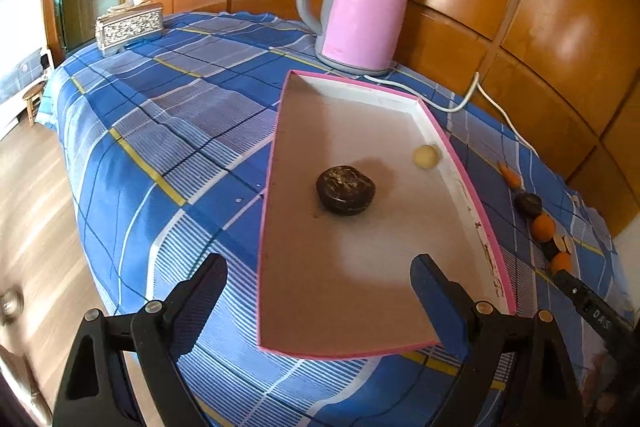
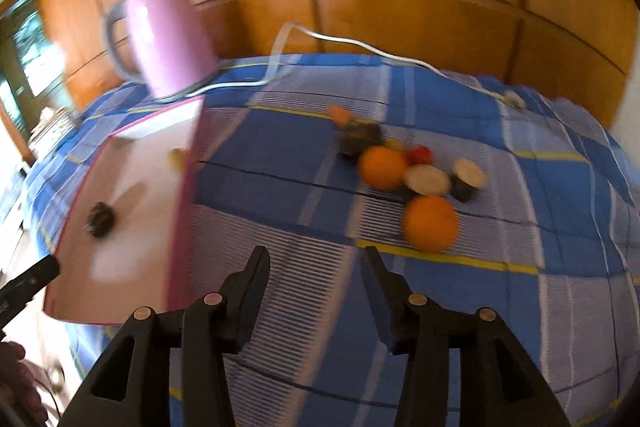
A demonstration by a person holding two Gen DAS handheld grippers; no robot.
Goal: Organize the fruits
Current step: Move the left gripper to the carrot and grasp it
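Observation:
A pink-rimmed tray (image 1: pixel 460 163) lies on the blue plaid cloth. In it sit a dark wrinkled fruit (image 1: pixel 345 189) near the middle and a small pale round fruit (image 1: pixel 426 157) by the right wall. My left gripper (image 1: pixel 320 275) is open and empty over the tray's near end. Right of the tray lies a cluster of fruits: two oranges (image 2: pixel 430 223) (image 2: pixel 381 167), a dark fruit (image 2: pixel 359 139), halved dark fruits with white flesh (image 2: pixel 426 179), a small red one (image 2: pixel 420 155). My right gripper (image 2: pixel 316 267) is open and empty, short of the cluster. The right wrist view is blurred.
A pink electric kettle (image 1: pixel 360 7) stands behind the tray, its white cord (image 1: pixel 472 95) trailing right across the cloth. A tissue box (image 1: pixel 129 25) sits at the far left corner. Wooden panelling backs the table. The table edge drops to the floor on the left.

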